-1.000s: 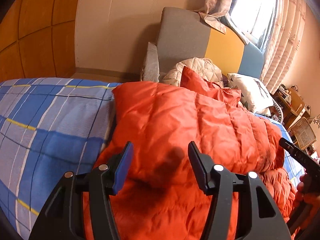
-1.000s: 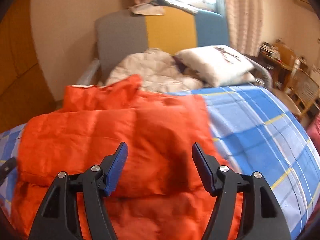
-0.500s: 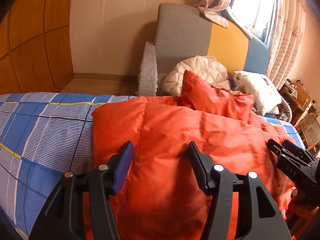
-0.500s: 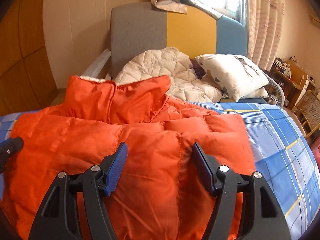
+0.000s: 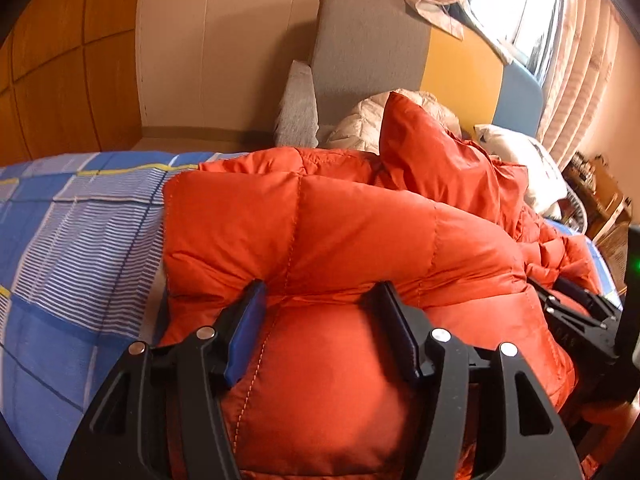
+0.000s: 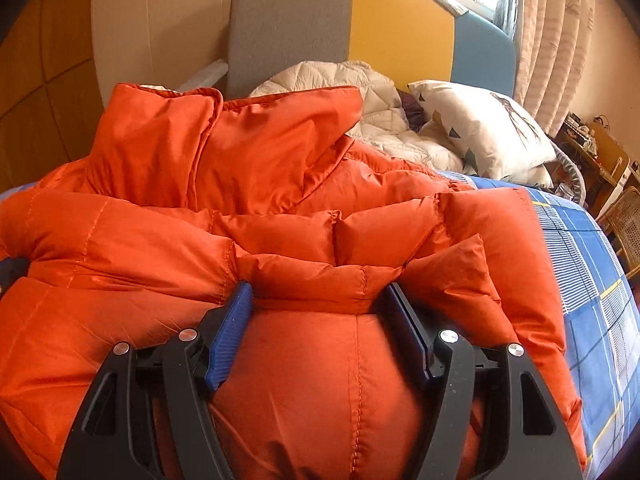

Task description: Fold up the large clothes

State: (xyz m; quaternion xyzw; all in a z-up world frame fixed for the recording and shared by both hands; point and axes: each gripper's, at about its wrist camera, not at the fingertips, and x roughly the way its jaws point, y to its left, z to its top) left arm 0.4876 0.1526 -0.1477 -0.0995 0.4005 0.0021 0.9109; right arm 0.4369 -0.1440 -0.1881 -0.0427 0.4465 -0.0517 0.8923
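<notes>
A large orange puffer jacket (image 5: 312, 232) lies folded on a bed with a blue plaid sheet (image 5: 72, 240). My left gripper (image 5: 320, 300) is open, its wide jaws pressed down into the jacket's left part, with padding bulging between them. My right gripper (image 6: 320, 300) is open too, pressed into the jacket (image 6: 280, 232) nearer its right side. The jacket's collar (image 6: 192, 140) stands up at the far end. The right gripper also shows at the right edge of the left wrist view (image 5: 576, 320).
A beige quilted garment (image 6: 360, 92) and a white pillow (image 6: 488, 128) lie at the bed's head, against a grey, yellow and blue headboard (image 6: 348, 28). Wood panelling is on the left, curtains and a window on the right, with a wicker chair (image 6: 624, 224) beside the bed.
Both grippers have moved down and forward onto the jacket and now press into it. The padding has bunched up between the open jaws.
</notes>
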